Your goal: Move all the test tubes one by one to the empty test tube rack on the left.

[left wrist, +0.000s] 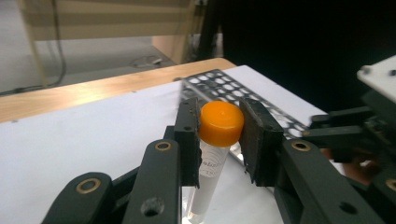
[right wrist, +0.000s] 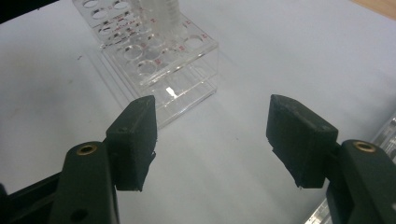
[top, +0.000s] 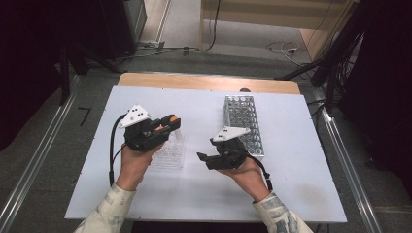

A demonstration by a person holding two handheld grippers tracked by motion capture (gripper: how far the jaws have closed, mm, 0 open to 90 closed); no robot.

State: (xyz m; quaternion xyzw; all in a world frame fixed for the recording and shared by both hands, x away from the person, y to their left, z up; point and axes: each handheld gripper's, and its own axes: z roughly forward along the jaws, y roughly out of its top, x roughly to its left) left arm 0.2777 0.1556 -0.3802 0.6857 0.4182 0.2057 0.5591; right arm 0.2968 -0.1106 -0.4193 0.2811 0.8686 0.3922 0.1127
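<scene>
A white table (top: 291, 194) was seen from above, with a person's two hands each holding a gripper. The left gripper (left wrist: 219, 133) was clenched on the orange cap of a test tube (left wrist: 211, 163), whose long axis hung nearly upright from the jaws. The tube was held above a clear plastic rack (top: 170, 153) at the near left. A perforated metal rack (top: 243, 124) lay to the right, its length running near to far, closer to the right hand. The right gripper (right wrist: 212, 137) was released, jaws wide, nothing between them, with the clear rack beyond its tips.
</scene>
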